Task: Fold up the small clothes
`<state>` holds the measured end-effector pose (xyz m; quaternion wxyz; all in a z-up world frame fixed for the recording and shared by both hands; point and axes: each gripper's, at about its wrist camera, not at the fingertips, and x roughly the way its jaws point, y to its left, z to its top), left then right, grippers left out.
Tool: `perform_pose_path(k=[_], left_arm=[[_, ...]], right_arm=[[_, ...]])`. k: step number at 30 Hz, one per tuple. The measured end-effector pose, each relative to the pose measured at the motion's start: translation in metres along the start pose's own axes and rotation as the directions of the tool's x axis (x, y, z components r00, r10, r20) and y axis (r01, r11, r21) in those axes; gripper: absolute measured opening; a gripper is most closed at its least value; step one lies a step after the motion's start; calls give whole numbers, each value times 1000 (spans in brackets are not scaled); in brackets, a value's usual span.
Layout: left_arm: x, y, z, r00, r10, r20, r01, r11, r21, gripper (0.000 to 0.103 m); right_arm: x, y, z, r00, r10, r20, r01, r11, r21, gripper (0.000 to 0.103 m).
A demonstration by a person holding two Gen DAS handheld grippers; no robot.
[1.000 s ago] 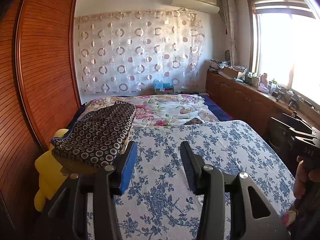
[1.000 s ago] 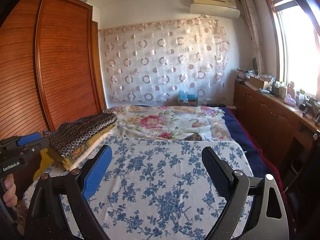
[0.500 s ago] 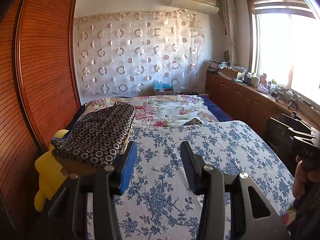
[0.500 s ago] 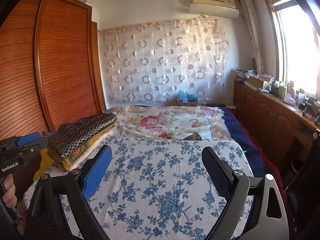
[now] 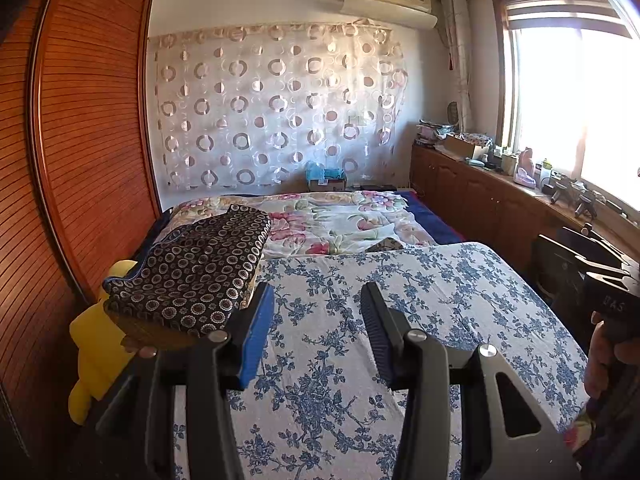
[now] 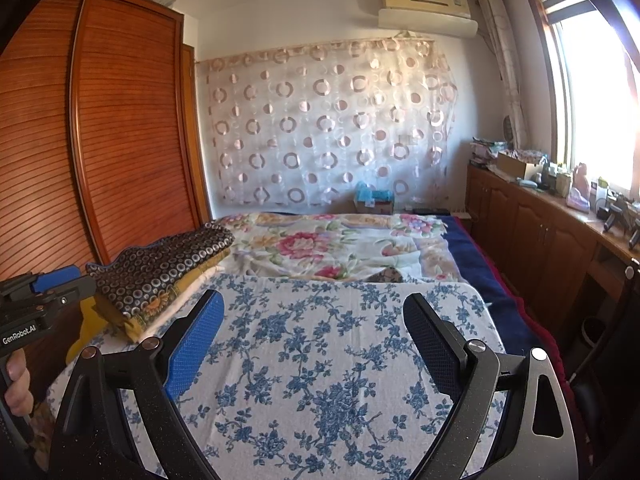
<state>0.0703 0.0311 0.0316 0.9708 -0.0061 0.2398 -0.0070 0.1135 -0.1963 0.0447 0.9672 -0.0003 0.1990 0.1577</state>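
A wooden wardrobe (image 5: 80, 152) fills the left side of both views. Just in front of it, at the bed's left edge, a yellow toy (image 5: 96, 344) sits under a stack of folded clothes (image 5: 192, 272), topped by a dark piece with ring dots; the right wrist view shows yellow and white layers beneath it. The stack lies to the left of and beyond the left claw (image 5: 316, 320), close to its blue pad but not between the fingers. That claw hangs over the blue-flowered sheet (image 5: 440, 288) with its jaws partly apart and nothing between them. In the right wrist view the left claw shows at the far left, a hand (image 6: 16, 384) gripping its handle, and the stack (image 6: 160, 268) lies up and left of the right claw (image 6: 316, 324). The right claw's jaws stand wide and empty over the same sheet. Beyond lies a pink floral cover (image 6: 332, 244), then a circle-patterned curtain (image 6: 320, 128). At right, a low cabinet (image 6: 540, 236) under the window carries clutter.
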Motion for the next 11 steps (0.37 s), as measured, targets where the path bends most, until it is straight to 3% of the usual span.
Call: perform_pose_path(k=[11], left_arm=[[-2, -2, 1, 1000, -1, -1, 1, 1000, 0, 45]], right_arm=[[-1, 0, 0, 1000, 0, 2, 0, 1000, 0, 93]])
